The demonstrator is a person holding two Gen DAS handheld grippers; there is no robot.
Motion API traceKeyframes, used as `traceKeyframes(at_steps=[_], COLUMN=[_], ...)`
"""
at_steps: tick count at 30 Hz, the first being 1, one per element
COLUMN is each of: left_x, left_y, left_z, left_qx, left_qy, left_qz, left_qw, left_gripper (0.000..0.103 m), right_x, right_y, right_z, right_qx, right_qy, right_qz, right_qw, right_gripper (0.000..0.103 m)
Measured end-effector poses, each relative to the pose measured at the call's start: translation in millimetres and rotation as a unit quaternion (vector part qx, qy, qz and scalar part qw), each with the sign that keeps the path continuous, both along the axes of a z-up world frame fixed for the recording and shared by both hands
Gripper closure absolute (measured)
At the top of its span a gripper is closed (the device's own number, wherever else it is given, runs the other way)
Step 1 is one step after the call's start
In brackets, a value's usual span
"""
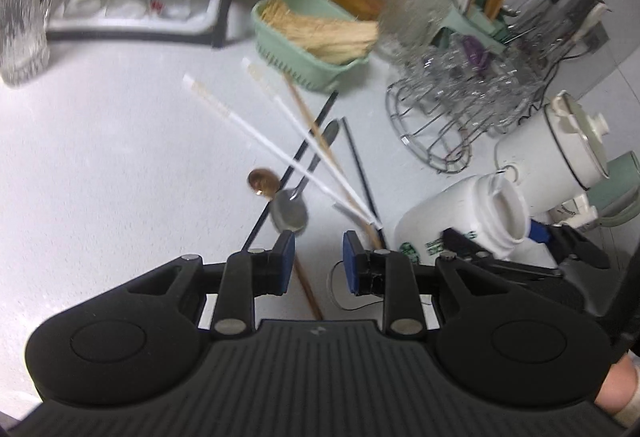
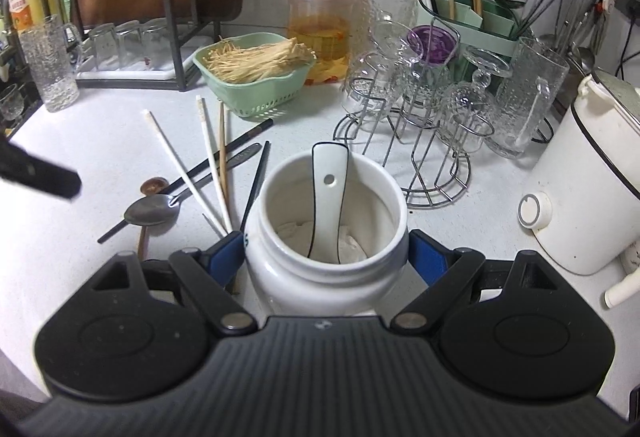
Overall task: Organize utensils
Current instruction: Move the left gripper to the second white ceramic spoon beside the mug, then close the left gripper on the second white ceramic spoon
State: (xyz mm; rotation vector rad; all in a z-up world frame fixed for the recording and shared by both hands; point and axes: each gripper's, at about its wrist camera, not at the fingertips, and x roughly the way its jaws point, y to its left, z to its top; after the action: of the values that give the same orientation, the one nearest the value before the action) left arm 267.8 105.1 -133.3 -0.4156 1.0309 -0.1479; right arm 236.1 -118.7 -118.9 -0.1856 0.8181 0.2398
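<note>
My right gripper (image 2: 326, 257) is clamped on the white wide-mouthed ceramic jar (image 2: 326, 221), one blue pad on either side just under the rim, tilting it toward the loose cutlery. A white ceramic soup spoon with a dark edge (image 2: 329, 197) already stands inside it, handle leaning on the far rim.

My left gripper (image 1: 319, 257) hangs over the pale countertop (image 1: 100, 157) with its jaws part-way apart and nothing between them. Just ahead lies the scattered pile: a stainless-steel spoon (image 1: 290, 213), a small brown wooden spoon (image 1: 261, 181), two long white chopsticks (image 1: 280, 149), a wooden chopstick (image 1: 308, 117) and thin black chopsticks (image 1: 308, 141), all crossing one another beside the jar.

The step in hand, as I read it, is picking the next utensil for the jar. The steel spoon's bowl sits nearest my fingertips, so I take that first. Its handle runs under the white chopsticks, so I want to pinch the neck just behind the bowl, where it lifts clear of the counter, and draw it back toward me rather than straight up, or the chopsticks will scatter. The left view is smeared, so I cannot be sure whether the wooden chopstick passing below my jaws touches the spoon. I keep the jar steady and its mouth facing the pile.
</note>
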Motion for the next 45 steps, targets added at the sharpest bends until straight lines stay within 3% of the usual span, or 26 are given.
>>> traceKeyframes(at_steps=[8,14,21,36,41,45], left_x=[15.4,30.8,43.1,53.7,53.1,56.3], left_y=[11.6,-0.2,-21.7,-41.6,-44.5,-44.7], left_z=[-37.9,-59.4,-71.8,-79.6,-79.1,-77.3], left_qx=[-0.086,-0.104,-0.069,-0.024,0.0,0.004], left_qy=[0.026,0.053,0.077,0.08,0.08,0.082], left_qz=[-0.032,-0.08,-0.125,-0.169,-0.176,-0.178], left_qw=[0.9955,0.9899,0.9868,0.982,0.9812,0.9807], left_gripper=[0.073,0.073,0.073,0.074,0.091,0.091], right_x=[1.5,1.2,3.0,-0.4,-2.9,-2.0], right_y=[3.2,5.1,5.6,6.0,6.7,6.8], right_z=[0.1,-0.6,0.3,-1.6,-3.5,-3.2], right_qx=[-0.004,-0.004,-0.004,0.0,0.001,0.001], right_qy=[0.006,0.005,0.009,-0.003,-0.013,-0.013], right_qz=[-0.018,-0.034,-0.043,-0.054,-0.059,-0.061], right_qw=[1.0,0.999,0.999,0.999,0.998,0.998], right_gripper=[0.013,0.013,0.013,0.013,0.013,0.013])
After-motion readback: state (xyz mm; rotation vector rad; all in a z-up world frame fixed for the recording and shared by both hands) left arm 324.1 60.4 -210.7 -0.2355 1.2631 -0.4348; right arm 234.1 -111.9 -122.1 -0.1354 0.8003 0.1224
